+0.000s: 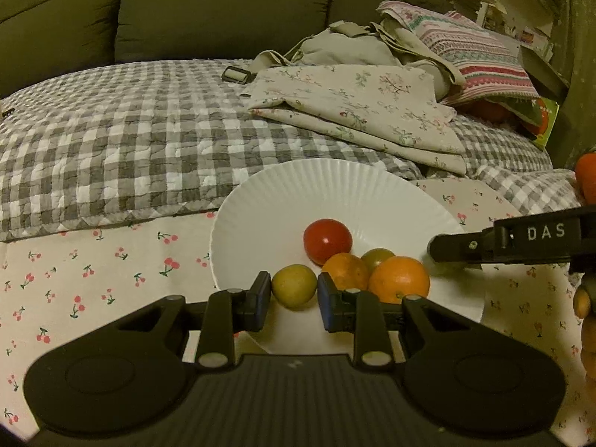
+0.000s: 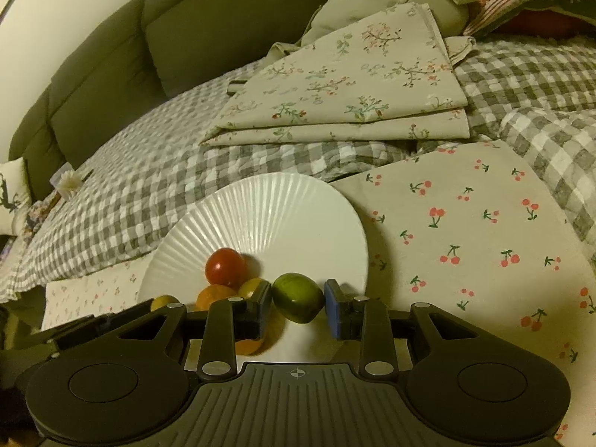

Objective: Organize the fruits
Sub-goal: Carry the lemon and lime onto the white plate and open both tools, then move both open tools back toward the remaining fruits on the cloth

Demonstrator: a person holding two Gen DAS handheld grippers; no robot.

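Your left gripper (image 1: pixel 294 300) brackets a small yellow-green round fruit (image 1: pixel 294 290), jaws spread, with slight gaps. Your right gripper (image 2: pixel 297 303) likewise flanks a glossy green fruit (image 2: pixel 298 297). Both sit on the white ribbed plate (image 2: pixel 283 208) beside a red tomato (image 1: pixel 327 240) and oranges (image 1: pixel 398 284); more fruit remains off-plate at right.

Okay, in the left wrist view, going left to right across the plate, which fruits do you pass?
Yellow-green fruit between the left gripper fingers → red tomato → big orange, all on the plate; the two fruits tucked behind overlap too much to place.
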